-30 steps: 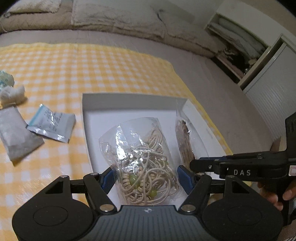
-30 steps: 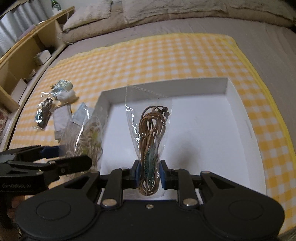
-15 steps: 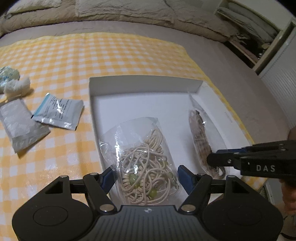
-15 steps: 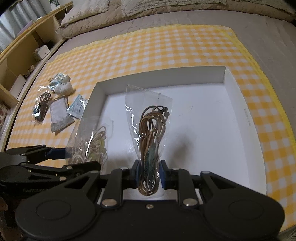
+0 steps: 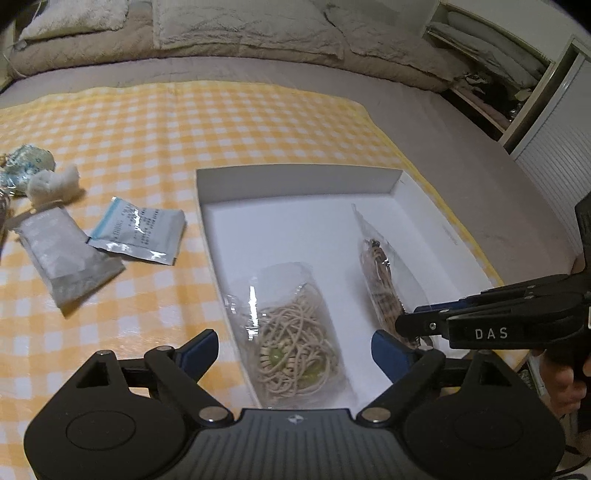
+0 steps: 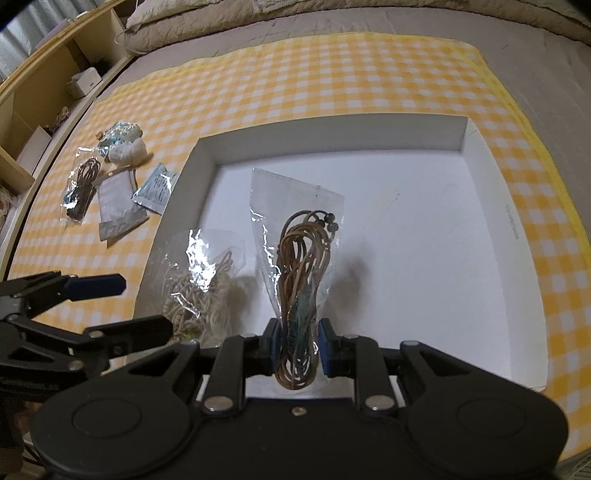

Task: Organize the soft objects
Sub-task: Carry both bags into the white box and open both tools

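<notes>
A clear bag of brown cord (image 6: 301,266) stands upright over the white box (image 6: 491,206), its lower end pinched between the fingers of the right gripper (image 6: 295,347); in the left wrist view the same bag shows edge-on, rising from that gripper's tip. To its left, a second clear bag holding pale coiled cord with green beads (image 5: 295,339) lies on the floor of the box near the left wall, in its near corner. The left gripper (image 5: 295,349) hangs above that bag with its blue-padded fingers (image 5: 201,349) spread wide, one on either side, not touching the plastic. The box sits on a yellow-and-white checked cloth (image 5: 147,129) spread over a bed. Outside the box, on the cloth to the left, lie a silver-and-blue foil sachet (image 5: 138,230), a longer white pouch (image 5: 64,254), a fluffy white lump (image 5: 53,182), a pale blue wrapped piece (image 5: 27,162) and another bagged dark cord (image 6: 79,186). Rumpled beige bedding (image 5: 240,29) lies along the far edge.
</notes>
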Action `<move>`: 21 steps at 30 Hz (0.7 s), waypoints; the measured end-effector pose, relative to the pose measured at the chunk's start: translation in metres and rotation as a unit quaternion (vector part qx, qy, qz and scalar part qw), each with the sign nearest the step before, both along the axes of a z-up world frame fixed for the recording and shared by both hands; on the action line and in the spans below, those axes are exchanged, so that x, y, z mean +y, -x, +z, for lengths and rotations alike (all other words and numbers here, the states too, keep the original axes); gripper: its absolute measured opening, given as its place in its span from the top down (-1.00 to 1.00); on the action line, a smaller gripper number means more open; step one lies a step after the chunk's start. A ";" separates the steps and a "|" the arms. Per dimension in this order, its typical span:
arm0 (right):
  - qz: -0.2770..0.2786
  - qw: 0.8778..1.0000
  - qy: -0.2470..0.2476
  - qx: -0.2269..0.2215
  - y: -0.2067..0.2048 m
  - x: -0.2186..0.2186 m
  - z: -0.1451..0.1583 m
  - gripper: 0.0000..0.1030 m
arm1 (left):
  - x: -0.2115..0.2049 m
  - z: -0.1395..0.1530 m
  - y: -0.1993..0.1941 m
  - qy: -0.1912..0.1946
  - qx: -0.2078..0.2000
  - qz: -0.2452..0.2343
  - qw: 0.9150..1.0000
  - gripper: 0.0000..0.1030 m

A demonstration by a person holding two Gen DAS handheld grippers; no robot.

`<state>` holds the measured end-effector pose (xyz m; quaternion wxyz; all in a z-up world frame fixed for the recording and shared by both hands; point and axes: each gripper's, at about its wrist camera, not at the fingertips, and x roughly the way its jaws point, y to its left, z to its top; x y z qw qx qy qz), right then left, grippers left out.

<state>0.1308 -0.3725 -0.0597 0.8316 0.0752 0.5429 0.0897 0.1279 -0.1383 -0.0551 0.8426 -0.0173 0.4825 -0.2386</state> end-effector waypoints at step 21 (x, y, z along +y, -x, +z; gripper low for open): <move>0.011 0.999 -0.028 -0.031 -0.007 0.009 0.010 0.60 | 0.009 -0.001 0.002 -0.017 0.007 0.004 1.000 -0.76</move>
